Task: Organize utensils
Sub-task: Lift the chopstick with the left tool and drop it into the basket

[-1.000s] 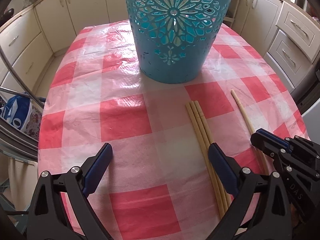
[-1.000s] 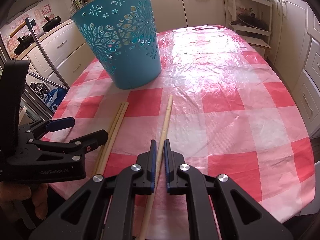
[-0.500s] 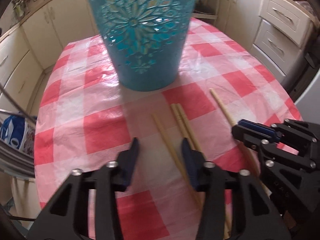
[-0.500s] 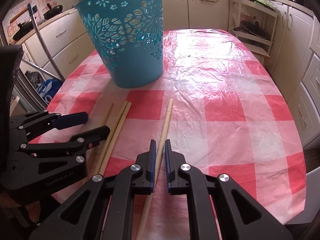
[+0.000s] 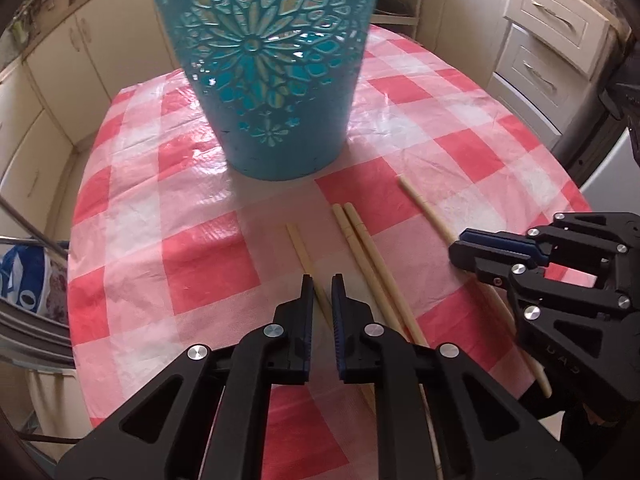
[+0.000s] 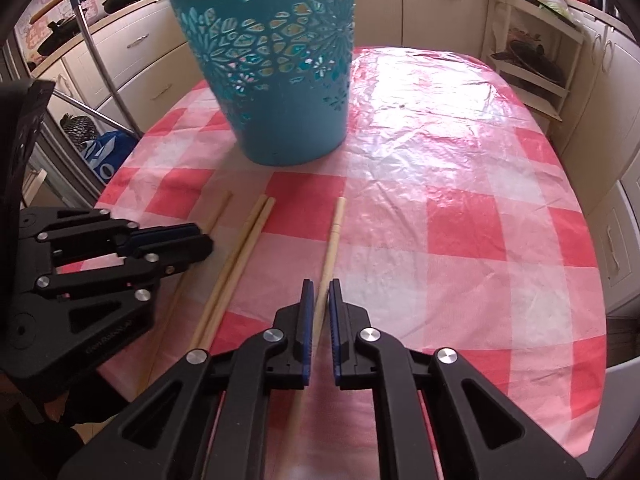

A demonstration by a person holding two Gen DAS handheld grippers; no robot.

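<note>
— Nearest us, what are the two tools doing?

— Both are clamped. The left gripper (image 5: pixel 322 280) has just been closing, and its blue ribbed pads now pinch a single pale wooden chopstick (image 5: pixel 301 251) that lies apart from the others. The right gripper (image 6: pixel 319 285) is closed on the lone chopstick (image 6: pixel 333 236) on the right side, the stick running up between its pads.

— And the rest of the sticks?

— A touching pair of chopsticks (image 5: pixel 362 250) lies flat between the two held ones, on the tablecloth (image 6: pixel 460 248). All are slim, round, bamboo-coloured rods, roughly parallel, with their far tips towards the basket.

— What is the cloth like?

— Thin crinkled plastic, red and white checks, glossy where daylight hits it farther back.

— Beyond that?

— A teal plastic basket (image 6: pixel 276 80) stands upright, tapering to its base, its wall pierced with flower-shaped cutouts. From the left tool's camera its rim is cut off at the top.

— Anything you cannot make out?

— The near ends of the held sticks vanish under the black gripper frames, so I cannot tell whether they rest on the cloth. Behind the table, cream cabinets (image 5: pixel 548 40) curve away, and a white shelf rack (image 6: pixel 532 52) holds dark things I cannot identify.
</note>
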